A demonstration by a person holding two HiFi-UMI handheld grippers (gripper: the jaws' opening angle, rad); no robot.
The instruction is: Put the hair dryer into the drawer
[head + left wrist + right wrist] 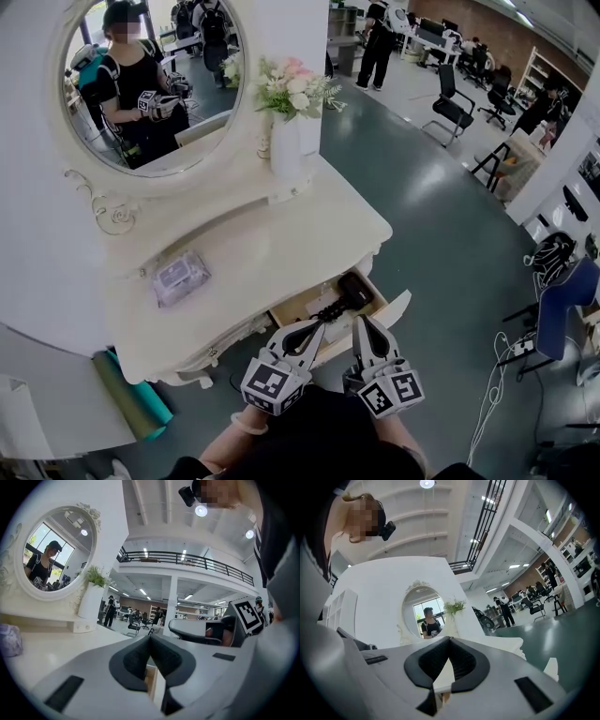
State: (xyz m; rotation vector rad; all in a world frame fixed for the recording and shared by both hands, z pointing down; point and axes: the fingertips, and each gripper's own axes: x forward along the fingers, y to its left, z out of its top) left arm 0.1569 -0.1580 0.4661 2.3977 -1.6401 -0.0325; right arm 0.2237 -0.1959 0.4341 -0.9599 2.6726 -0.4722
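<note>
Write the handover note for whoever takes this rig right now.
Left tongs: shut, empty, held in front of the drawer.
Right tongs: shut, empty, beside the left.
Hair dryer: lying inside the open drawer of the dresser.
Done: the dryer appears to be in place.
Left: the drawer stands open, so pushing it shut is probably the only step to consider.

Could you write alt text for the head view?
A black hair dryer lies in the open drawer of a white dressing table. The left gripper and right gripper hang shut and empty just short of it. A mirror and vase stand behind.
</note>
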